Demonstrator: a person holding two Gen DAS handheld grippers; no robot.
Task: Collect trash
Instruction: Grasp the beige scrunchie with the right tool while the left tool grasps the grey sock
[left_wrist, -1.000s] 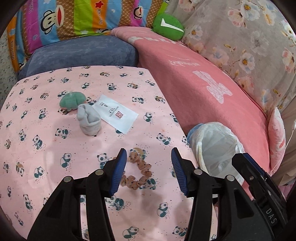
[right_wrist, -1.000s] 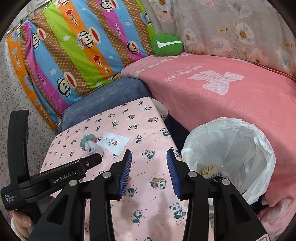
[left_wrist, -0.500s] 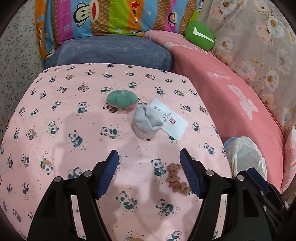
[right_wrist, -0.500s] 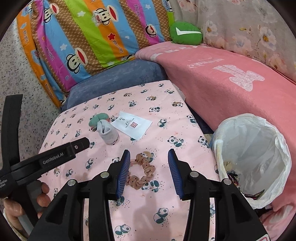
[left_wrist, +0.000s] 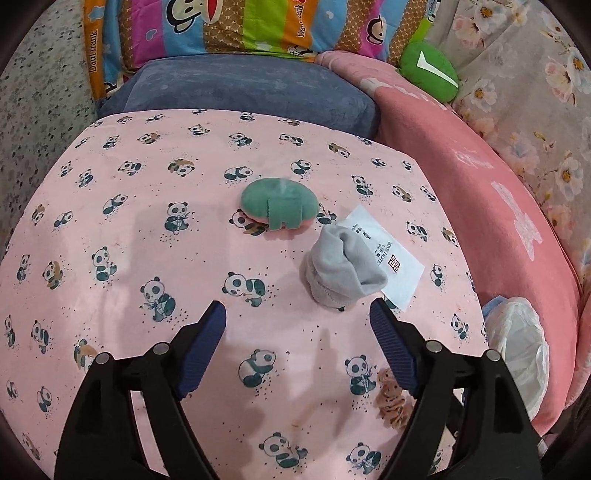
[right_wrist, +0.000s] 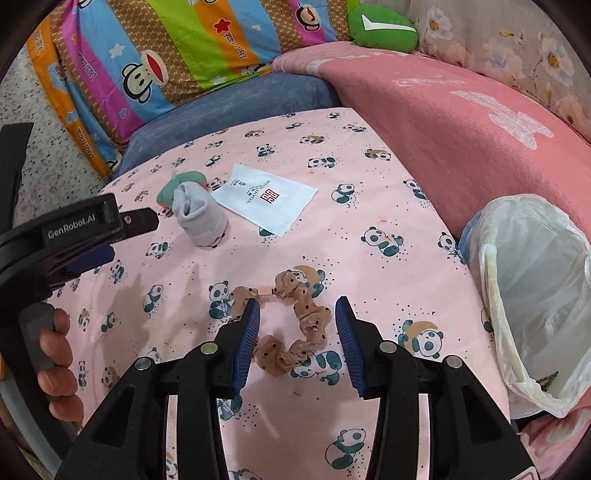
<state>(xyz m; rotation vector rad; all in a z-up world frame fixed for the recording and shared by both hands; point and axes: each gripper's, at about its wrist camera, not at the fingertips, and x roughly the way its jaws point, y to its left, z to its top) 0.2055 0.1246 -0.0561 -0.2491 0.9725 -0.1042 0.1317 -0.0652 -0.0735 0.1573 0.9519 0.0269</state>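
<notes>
Near table edge (right_wrist: 436, 221), scrunchie (right_wrist: 295, 325), bin (right_wrist: 532, 295) seemingly beside

You are holding your left gripper (left_wrist: 297, 317) spread wide and your right gripper (right_wrist: 297, 314) parted, both empty.

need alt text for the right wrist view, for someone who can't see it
The open right gripper hovers with its blue jaws either side of a tan dotted fabric scrunchie on a pink panda-print cloth. Farther off lie a rolled grey sock, a white paper sachet and a green plush pad; a white plastic-lined bin stands at right.
</notes>
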